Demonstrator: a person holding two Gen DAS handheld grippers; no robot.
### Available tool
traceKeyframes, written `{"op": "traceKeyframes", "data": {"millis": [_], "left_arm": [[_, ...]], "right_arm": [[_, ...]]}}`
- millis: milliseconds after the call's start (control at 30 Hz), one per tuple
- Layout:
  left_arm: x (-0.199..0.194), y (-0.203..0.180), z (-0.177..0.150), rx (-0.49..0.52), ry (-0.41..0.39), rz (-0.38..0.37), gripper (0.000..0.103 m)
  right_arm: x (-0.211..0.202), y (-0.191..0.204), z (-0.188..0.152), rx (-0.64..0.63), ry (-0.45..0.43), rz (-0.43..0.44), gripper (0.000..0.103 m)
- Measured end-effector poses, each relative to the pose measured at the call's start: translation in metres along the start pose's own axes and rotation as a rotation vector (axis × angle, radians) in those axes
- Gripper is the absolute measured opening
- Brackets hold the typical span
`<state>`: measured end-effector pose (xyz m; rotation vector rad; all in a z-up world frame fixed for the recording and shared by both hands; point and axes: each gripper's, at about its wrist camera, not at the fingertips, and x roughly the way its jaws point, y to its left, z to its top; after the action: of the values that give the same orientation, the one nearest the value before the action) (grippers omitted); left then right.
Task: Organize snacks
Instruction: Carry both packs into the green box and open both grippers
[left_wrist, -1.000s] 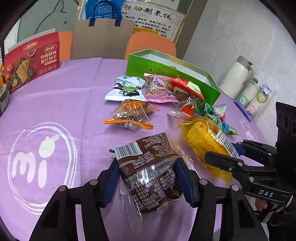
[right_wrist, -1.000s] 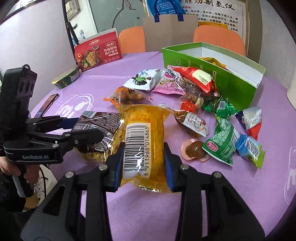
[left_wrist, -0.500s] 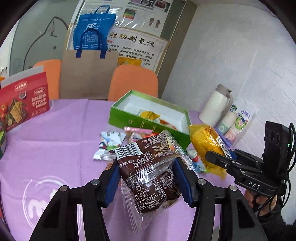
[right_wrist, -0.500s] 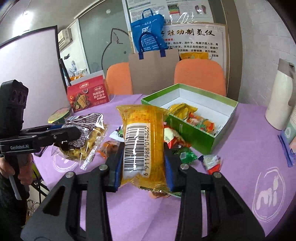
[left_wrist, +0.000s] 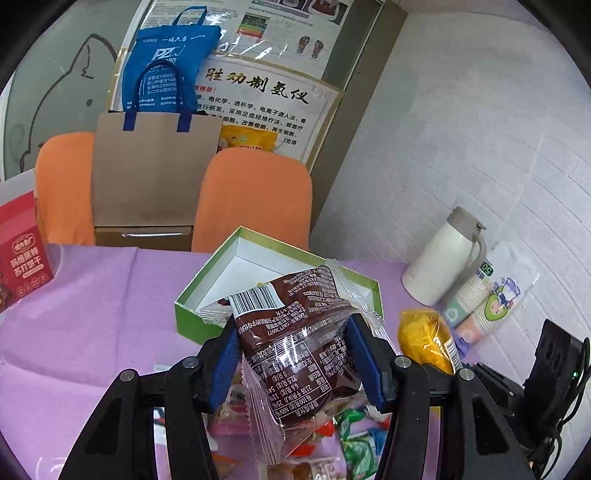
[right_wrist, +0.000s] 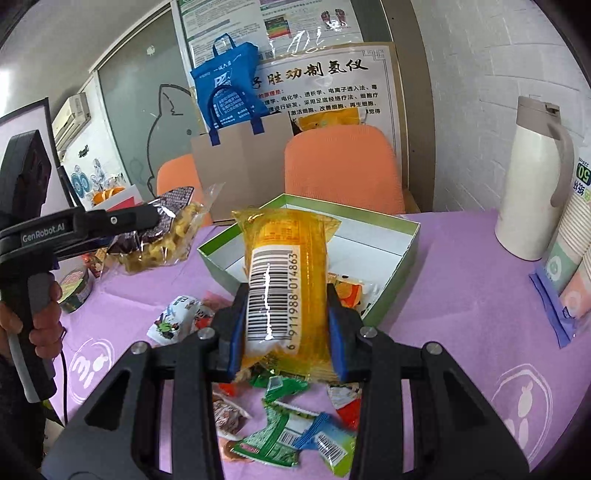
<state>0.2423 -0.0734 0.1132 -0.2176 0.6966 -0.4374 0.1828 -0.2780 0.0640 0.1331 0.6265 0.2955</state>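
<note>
- Task is sitting partway: green box (right_wrist: 402, 254) is already holding a few packets at its near end, most of its white floor is showing bare.
- Loose snack pile (right_wrist: 291, 432) is still lying on the purple tablecloth (right_wrist: 461, 295) at 6 o'clock of the box; judging many packets left to move.
- Left gripper (left_wrist: 295, 358) is pinching a brown snack packet (left_wrist: 295, 332) between its blue pads (left_wrist: 223, 363); packet is hanging in the air, barcode end up, in front of the box's near edge.
- Right gripper (right_wrist: 286, 326) is clamping a yellow snack packet (right_wrist: 284, 288) around its middle, barcode facing the camera, upright, raised above the pile.
- In the right wrist view the left gripper is reaching in from 9 o'clock, level, with a hand (right_wrist: 33, 314) gripping its handle low at the left edge.
- In the left wrist view the yellow packet is showing at 3 o'clock, just beside the brown one.
- Both packets are hovering short of the box; judging the carry toward it is underway, drop not yet done.
- White thermos (right_wrist: 532, 184) is standing at 2 o'clock of the box, well apart.
</note>
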Motion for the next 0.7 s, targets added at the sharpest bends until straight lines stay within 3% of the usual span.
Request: {"op": "traceKeyframes", "data": {"millis": [333,433,467,500,567,700], "left_arm": [[0.088,0.002,0.023,0.029,0.066,0.076,0.058],[0.107,0.006,0.023,0.037,0.081,0.082,0.065],[0.111,0.008,0.023,0.039,0.081,0.09,0.074],[0.115,0.01,0.022,0.035,0.083,0.096,0.08],[0.114,0.017,0.018,0.011,0.083,0.115,0.093],[0.11,0.028,0.016,-0.01,0.091,0.155,0.098]], "right_arm": [[0.065,-0.032,0.013,0.028,0.051,-0.025,0.039],[0.086,-0.033,0.012,0.007,0.083,-0.036,0.042],[0.093,-0.033,0.012,-0.007,0.1,-0.048,0.053],[0.097,-0.033,0.012,-0.017,0.112,-0.061,0.07],[0.095,-0.034,0.011,-0.032,0.093,-0.094,0.083],[0.072,-0.037,0.011,-0.024,0.039,-0.087,0.084]]}}
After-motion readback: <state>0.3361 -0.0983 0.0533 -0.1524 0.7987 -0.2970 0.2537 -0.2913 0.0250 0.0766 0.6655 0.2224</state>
